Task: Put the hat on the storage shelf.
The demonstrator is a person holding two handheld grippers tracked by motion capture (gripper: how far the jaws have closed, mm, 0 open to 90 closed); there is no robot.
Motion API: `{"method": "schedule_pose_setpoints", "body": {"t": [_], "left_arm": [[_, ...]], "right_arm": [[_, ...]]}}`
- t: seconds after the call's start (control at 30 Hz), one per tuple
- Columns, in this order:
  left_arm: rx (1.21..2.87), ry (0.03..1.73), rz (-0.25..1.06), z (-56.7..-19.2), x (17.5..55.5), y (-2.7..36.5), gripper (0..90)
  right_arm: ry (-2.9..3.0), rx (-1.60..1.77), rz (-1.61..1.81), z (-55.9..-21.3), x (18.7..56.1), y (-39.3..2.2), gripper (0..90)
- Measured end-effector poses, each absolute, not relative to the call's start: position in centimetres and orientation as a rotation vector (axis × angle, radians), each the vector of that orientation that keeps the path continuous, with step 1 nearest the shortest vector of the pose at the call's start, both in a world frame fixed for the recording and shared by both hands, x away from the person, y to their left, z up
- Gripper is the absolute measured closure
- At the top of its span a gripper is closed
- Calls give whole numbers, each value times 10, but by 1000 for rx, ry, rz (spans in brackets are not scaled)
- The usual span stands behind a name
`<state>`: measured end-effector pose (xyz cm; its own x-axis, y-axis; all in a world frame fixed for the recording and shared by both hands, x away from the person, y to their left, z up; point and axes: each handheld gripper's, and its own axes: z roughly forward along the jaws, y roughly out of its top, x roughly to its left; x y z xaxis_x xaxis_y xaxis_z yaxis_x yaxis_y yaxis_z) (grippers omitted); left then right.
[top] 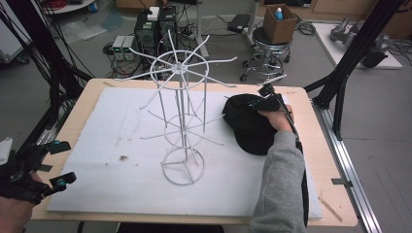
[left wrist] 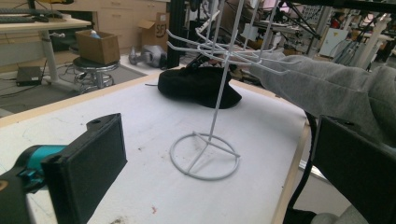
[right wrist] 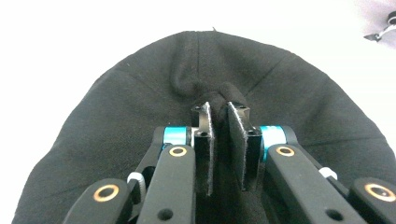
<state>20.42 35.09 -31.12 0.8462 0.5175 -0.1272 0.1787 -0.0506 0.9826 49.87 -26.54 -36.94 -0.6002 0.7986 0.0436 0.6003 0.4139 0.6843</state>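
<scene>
R gripper (right wrist: 219, 112) closed, pinching a fold at the crown of the black fabric cap (right wrist: 116, 116), which lies on the white foam mat (top: 97, 136) just right of the white wire hook stand (top: 182, 121). L gripper (top: 56, 162) open, idle, well apart at the mat's left edge; stand is between it and cap.

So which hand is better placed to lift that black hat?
The right: its tool is already pinching a fold of the hat. The left tool sits open at the table's near left corner.
</scene>
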Motion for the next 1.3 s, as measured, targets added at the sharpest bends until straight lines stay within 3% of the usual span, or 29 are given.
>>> {"method": "schedule_pose_setpoints", "body": {"t": [0.8, 1.3], "left_arm": [[1571, 546, 301, -305, 200, 357, 33], [1557, 545, 292, -304, 203, 360, 33]], "right_arm": [[2286, 1148, 1128, -340, 482, -271, 815], [2138, 1041, 1382, -296, 452, -287, 816]]}}
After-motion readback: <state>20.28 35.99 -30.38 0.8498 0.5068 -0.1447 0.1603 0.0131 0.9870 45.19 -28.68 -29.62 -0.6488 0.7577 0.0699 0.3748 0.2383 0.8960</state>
